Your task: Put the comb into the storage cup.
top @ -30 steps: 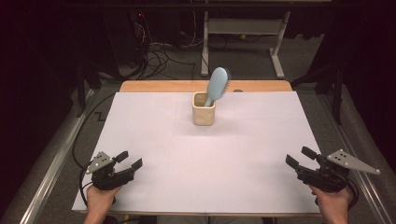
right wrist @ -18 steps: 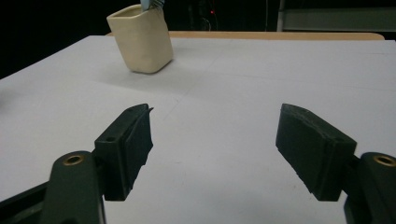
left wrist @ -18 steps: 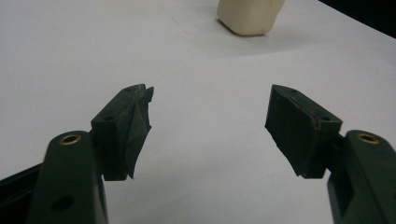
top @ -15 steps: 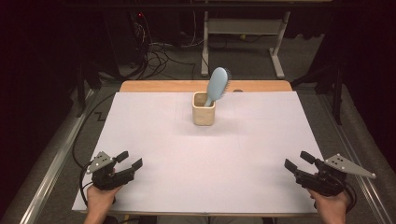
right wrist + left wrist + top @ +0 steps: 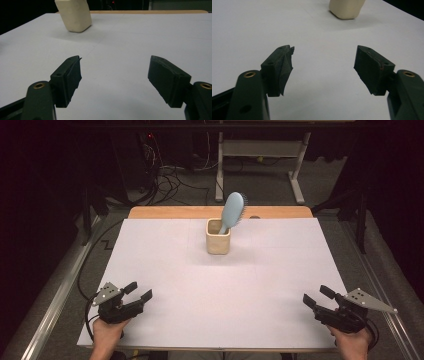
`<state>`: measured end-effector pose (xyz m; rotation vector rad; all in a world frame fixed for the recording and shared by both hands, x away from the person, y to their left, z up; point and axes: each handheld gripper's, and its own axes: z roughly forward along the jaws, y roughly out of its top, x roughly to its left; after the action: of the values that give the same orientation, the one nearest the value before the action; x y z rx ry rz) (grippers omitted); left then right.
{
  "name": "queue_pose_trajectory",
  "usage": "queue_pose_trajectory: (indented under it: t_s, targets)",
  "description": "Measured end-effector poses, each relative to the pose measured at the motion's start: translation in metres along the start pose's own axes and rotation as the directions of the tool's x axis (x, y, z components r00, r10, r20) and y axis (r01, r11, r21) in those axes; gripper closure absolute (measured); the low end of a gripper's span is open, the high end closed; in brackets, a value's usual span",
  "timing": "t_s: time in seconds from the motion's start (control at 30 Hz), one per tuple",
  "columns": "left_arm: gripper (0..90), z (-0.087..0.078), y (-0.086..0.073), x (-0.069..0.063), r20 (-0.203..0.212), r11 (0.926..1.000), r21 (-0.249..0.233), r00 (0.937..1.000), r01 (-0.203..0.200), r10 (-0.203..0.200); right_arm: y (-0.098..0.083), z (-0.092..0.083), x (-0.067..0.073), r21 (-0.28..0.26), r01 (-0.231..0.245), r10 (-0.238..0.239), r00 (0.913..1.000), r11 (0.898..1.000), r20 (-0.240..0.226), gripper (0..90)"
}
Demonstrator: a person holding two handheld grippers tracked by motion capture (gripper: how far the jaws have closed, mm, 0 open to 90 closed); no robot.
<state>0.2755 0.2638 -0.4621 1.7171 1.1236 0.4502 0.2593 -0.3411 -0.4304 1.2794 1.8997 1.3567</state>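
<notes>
Two grippers sit at the near edge of the white table, one at each corner, each with its jaws spread and nothing between them. The left gripper rests in a hand whose wrist is cut off by the bottom of the high view; the right gripper is gripped by the other hand, also cropped at the frame's edge. In the left gripper view the black pads stand wide apart over bare tabletop, and the left pad's tip looks ragged. In the right gripper view the left-hand pad carries a small nick at its tip.

Farther off, near the middle of the table's far half and well apart from both grippers, stands a cream cup. A light blue hairbrush stands in it, leaning to the right, its handle hidden inside the cup. Both gripper views cut the cup off at the top, so the brush is out of their frames. Beyond the table, cables and a stand's legs fade into a dark floor that is hard to make out
</notes>
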Motion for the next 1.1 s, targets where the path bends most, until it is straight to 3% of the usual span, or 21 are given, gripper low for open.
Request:
queue_pose_trajectory:
  t_s: [1.1]
  targets:
    - [31.2, 0.001, -0.001, 0.001, -0.001, 0.9999, 0.012, 1.0000, 0.004, -0.004, -0.025, 0.002, -0.006, 0.034, -0.031, 0.030, 0.9994, 0.999, 0.019, 26.1]
